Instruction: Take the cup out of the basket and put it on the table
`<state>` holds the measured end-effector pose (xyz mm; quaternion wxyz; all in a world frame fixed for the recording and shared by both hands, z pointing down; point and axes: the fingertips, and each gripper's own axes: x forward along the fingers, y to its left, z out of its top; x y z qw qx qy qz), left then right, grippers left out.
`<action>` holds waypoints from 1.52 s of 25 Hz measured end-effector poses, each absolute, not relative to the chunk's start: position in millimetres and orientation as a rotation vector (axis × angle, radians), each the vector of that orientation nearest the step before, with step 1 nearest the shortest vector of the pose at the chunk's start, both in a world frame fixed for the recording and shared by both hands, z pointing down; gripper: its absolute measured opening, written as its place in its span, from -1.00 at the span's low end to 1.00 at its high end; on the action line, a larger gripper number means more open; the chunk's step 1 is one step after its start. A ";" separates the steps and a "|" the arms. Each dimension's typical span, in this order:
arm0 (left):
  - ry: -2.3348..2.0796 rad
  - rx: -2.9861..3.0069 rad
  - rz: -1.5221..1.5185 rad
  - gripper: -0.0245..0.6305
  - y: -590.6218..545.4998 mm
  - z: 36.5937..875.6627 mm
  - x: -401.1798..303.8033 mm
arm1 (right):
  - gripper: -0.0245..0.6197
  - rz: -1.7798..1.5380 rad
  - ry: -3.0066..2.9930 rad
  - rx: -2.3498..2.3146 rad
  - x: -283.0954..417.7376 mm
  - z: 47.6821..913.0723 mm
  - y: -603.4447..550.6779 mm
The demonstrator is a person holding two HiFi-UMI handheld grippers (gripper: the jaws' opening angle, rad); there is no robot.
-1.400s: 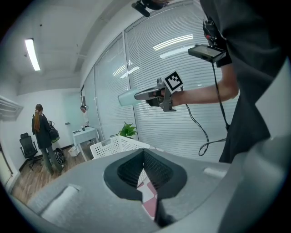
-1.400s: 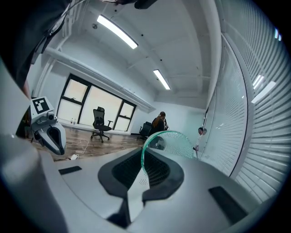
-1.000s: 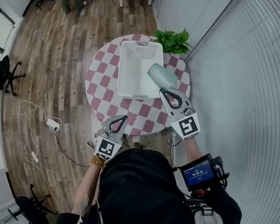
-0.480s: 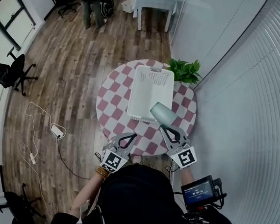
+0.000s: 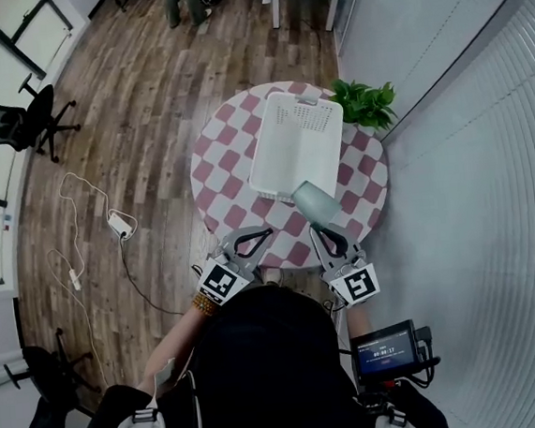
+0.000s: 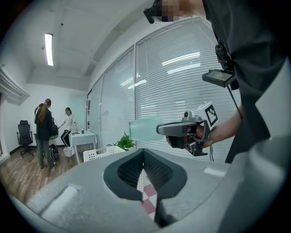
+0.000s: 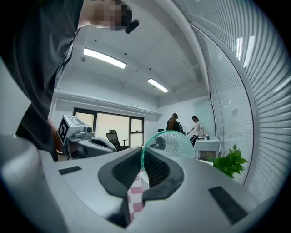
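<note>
Moved: pale green translucent plastic cup [image 5: 315, 200] lower, nearer, now airborne off white perforated plastic basket's [image 5: 297, 144] near right corner | right tongs [image 5: 320, 230] pinch its rim; left tongs [image 5: 266, 233] pressed together, empty | risk: sideways cup slips, or rolls off checked round table's [image 5: 220, 156] near edge.

Both forearms reached forward from the torso, holding the grippers roughly level at the near edge of the table [image 5: 217, 162]. The left gripper [image 5: 265, 231] hung over the table's near-left rim, jaws together with nothing between them. The right gripper [image 5: 314, 229], over the table's near-right part, had its jaws pinched on the wall of the cup [image 5: 315, 200].
</note>
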<state>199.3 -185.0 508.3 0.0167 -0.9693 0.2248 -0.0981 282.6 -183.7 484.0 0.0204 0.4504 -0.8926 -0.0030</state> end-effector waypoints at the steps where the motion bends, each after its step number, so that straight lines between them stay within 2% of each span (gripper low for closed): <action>1: 0.695 -3.024 -0.311 -0.91 -181.4 508.7 198.4 | -0.86 0.010 -2.768 1.403 279.9 487.3 -178.2; 8: 0.719 -3.071 -0.276 -0.92 -169.2 494.6 188.4 | -0.86 0.158 -2.712 1.358 263.2 506.8 -150.5; 19: 0.690 -3.059 -0.340 -0.91 -188.5 514.4 195.3 | -0.86 0.009 -2.815 1.393 265.4 485.5 -159.0; 38: 0.647 -3.079 -0.332 -0.92 -183.8 525.6 197.6 | -0.86 0.028 -2.809 1.358 258.9 491.6 -157.2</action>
